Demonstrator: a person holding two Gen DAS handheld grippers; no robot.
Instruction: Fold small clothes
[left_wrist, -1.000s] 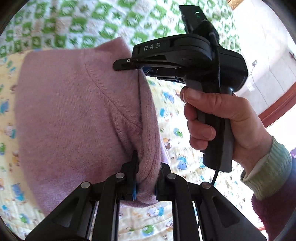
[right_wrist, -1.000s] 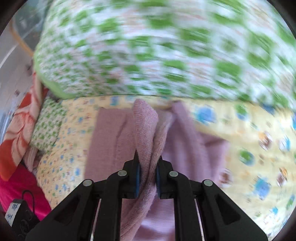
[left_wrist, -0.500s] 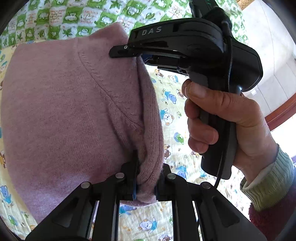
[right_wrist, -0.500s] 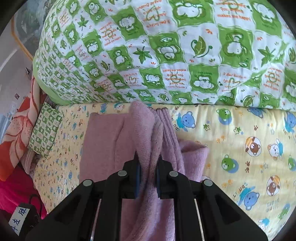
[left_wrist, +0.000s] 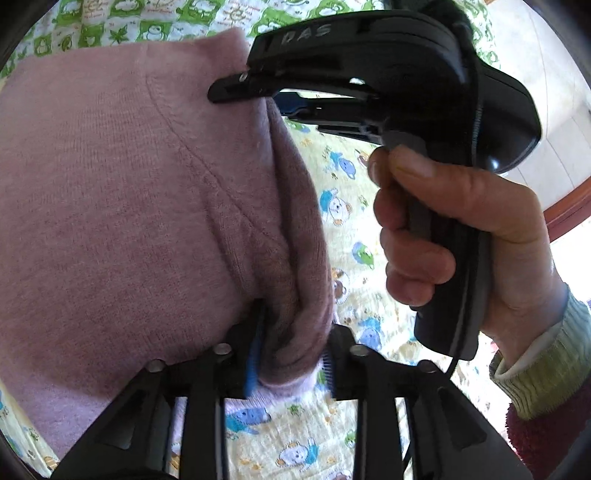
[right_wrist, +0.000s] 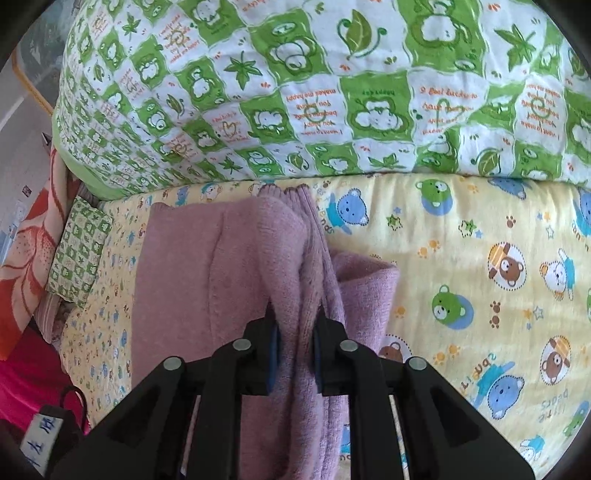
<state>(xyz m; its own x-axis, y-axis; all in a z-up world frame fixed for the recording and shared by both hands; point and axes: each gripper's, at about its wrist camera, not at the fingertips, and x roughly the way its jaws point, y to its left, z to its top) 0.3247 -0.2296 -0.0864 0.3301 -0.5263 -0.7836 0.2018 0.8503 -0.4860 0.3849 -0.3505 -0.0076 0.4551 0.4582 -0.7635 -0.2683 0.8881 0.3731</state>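
Note:
A small mauve knit sweater (left_wrist: 122, 206) lies partly folded on a yellow cartoon-bear bedsheet (left_wrist: 354, 221). My left gripper (left_wrist: 291, 354) has its jaws spread a little around a bunched folded edge of the sweater, the blue pads apart from each other. My right gripper (right_wrist: 295, 332) is shut on the folded edge of the same sweater (right_wrist: 229, 266). In the left wrist view the right gripper (left_wrist: 273, 99) comes in from the right, held by a hand, with its tips at the sweater's far edge.
A green-and-white patterned quilt (right_wrist: 295, 92) is piled along the far side of the bed. A small green checked pillow (right_wrist: 79, 254) and red floral cloth (right_wrist: 22, 266) lie at the left. A tiled floor (left_wrist: 554, 110) lies beyond the bed's right side.
Both grippers moved forward and down with the sweater's folded edge. The left gripper's jaws have widened from a tight pinch. The right gripper still holds its pinch.

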